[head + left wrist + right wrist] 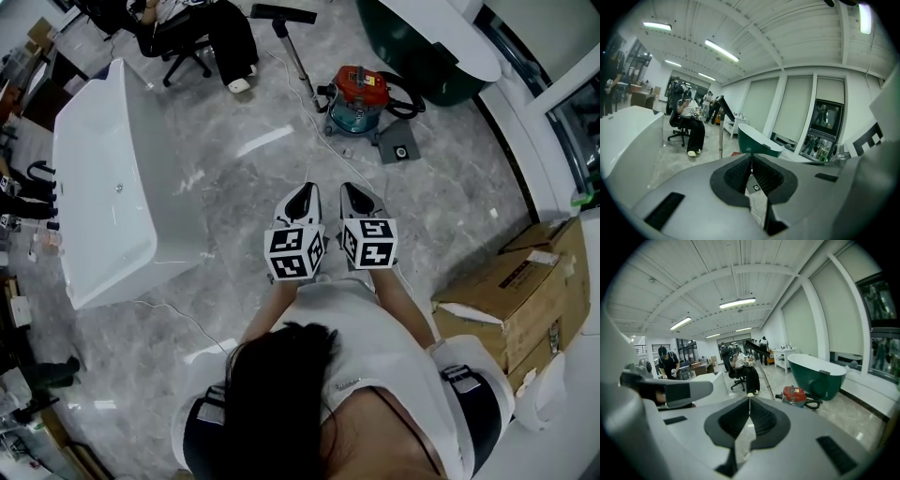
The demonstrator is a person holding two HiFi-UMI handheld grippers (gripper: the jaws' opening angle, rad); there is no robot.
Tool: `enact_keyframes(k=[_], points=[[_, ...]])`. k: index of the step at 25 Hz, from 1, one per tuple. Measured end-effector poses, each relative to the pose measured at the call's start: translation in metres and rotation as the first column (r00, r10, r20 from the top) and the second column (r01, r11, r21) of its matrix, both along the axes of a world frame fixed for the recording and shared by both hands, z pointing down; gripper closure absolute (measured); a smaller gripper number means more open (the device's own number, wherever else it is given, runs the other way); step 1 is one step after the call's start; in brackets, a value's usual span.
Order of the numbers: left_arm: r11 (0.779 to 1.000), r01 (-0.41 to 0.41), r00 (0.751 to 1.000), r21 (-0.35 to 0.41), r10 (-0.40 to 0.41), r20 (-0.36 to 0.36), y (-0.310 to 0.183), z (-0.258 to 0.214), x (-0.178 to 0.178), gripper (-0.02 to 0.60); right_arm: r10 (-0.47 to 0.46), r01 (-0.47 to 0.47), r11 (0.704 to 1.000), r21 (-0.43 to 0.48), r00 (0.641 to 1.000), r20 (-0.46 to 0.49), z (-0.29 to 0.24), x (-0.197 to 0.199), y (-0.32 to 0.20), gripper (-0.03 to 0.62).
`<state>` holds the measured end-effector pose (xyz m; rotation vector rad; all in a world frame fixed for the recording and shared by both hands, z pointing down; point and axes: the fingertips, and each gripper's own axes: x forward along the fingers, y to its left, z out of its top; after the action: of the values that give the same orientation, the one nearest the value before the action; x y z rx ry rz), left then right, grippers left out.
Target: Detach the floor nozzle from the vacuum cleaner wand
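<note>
Left gripper and right gripper held side by side over grey marble floor, both pairs of jaws closed together, empty, floor nozzle attached atop wand, well ahead, beside red vacuum cleaner.

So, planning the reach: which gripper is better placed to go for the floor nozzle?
Left gripper, marginally: floor nozzle and wand stand ahead on its side; right gripper faces the vacuum cleaner. Both far.
</note>
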<state>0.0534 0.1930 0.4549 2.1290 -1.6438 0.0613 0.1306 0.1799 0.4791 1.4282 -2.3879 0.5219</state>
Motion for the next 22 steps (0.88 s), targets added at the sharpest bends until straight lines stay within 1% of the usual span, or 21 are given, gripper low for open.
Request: enact_keyframes(k=[3, 7, 13, 18, 22], points=[[1.0, 0.004, 1.0, 0.004, -0.004, 0.002, -0.013, 0.002, -0.007, 0.568, -0.008, 0.008, 1.0, 0.011, 1.0, -0.002, -0.002, -0.008, -0.014, 0.579], [1.0, 0.012, 1.0, -0.003, -0.012, -0.02, -0.033, 0.003, -0.018, 0.568, -0.012, 0.012, 1.0, 0.002, 1.0, 0.0, 0.0, -0.018, -0.035, 0.579], [1.0, 0.023, 1.0, -0.005, -0.023, -0.008, -0.068, 0.005, -0.04, 0.568, -0.033, 0.033, 0.999, -0.008, 0.999, -0.015, 0.008, -0.037, -0.066, 0.579], [1.0, 0.026, 1.0, -0.012, -0.026, 0.012, -0.092, 0.007, -0.059, 0.568, -0.032, 0.032, 0.999, 0.0, 0.999, -0.019, 0.004, -0.051, -0.095, 0.579], [1.0, 0.011, 1.0, -0.022, -0.011, 0.014, -0.103, 0.01, -0.066, 0.568, -0.03, 0.029, 1.0, -0.005, 0.999, -0.018, 0.005, -0.062, -0.109, 0.579]])
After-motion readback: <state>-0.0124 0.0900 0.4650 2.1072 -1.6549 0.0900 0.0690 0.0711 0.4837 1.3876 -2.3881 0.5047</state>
